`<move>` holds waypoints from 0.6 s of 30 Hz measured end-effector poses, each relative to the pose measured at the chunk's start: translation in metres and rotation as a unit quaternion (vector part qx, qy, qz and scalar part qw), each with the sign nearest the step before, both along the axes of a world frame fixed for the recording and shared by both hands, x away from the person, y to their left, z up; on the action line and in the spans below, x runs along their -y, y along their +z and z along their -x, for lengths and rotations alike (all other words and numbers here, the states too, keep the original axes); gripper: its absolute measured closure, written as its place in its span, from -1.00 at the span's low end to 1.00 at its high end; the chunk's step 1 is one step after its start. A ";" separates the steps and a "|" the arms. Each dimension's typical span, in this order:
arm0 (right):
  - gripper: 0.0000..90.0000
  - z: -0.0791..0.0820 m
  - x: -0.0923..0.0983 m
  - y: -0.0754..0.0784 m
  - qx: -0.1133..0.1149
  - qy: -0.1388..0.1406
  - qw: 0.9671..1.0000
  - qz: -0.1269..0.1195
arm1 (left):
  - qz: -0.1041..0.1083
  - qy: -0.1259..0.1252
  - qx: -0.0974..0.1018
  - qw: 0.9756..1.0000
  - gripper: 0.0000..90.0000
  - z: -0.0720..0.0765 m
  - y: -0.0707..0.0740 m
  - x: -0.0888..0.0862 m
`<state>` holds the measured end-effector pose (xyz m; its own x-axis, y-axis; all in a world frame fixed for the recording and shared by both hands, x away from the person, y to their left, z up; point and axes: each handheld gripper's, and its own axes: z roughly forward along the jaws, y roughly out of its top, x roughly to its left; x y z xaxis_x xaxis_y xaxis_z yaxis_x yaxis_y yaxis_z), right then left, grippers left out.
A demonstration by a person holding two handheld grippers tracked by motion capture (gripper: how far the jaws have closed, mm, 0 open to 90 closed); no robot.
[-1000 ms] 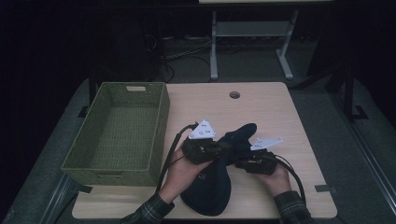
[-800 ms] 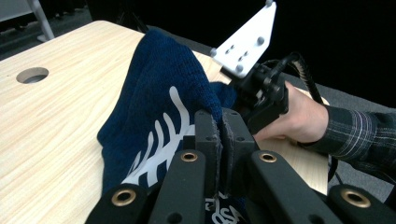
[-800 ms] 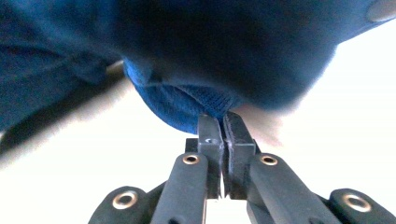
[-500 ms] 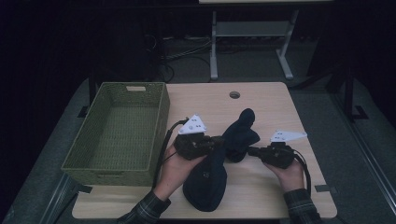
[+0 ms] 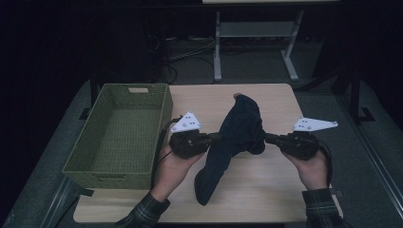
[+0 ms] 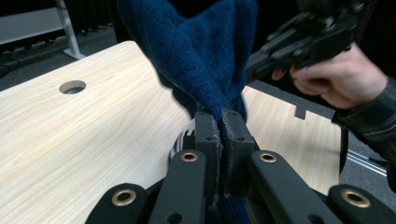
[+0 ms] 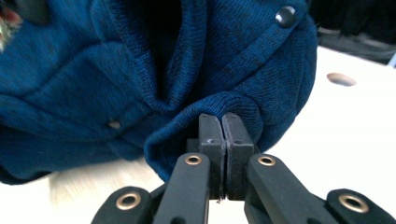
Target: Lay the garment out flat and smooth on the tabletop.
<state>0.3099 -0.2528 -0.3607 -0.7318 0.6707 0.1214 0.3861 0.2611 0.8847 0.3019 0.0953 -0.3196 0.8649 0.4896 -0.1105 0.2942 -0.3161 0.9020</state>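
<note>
A dark blue knitted garment [image 5: 240,128] with buttons hangs over the wooden table [image 5: 280,194], stretched between my two grippers. My left gripper [image 5: 219,138] is shut on a fold of its left side, and the cloth rises from the pads in the left gripper view [image 6: 221,116]. My right gripper [image 5: 267,138] is shut on a rolled edge at its right side, as the right gripper view [image 7: 222,122] shows. The knit [image 7: 93,70] bunches behind those jaws. The garment's lower end droops to the table near the front edge.
A green woven basket [image 5: 83,128] with nothing in it stands on the table's left part, close to my left hand. A round cable hole [image 6: 73,87] lies in the tabletop at the back. Beyond the table stand a white metal frame [image 5: 218,52] and cables on the dark floor.
Both hands rose and spread apart, the right one farther to the right and up. The garment, earlier heaped on the table, now hangs stretched between the grippers.
</note>
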 end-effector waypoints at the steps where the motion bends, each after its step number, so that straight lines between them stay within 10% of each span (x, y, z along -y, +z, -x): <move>1: 0.97 0.001 0.001 0.006 0.004 -0.002 1.000 0.001 | 0.002 0.001 0.000 1.000 0.93 0.001 0.001 0.000; 18: 0.97 0.022 -0.001 0.088 0.078 -0.012 0.996 0.047 | 0.001 0.009 0.009 1.000 0.93 0.009 0.012 -0.004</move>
<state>0.2880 -0.2518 -0.2725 -0.7197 0.6919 -0.0568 0.2534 0.3380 0.9064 0.2930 0.0996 -0.3077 0.8575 0.5054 -0.0964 0.2843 -0.3093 0.9075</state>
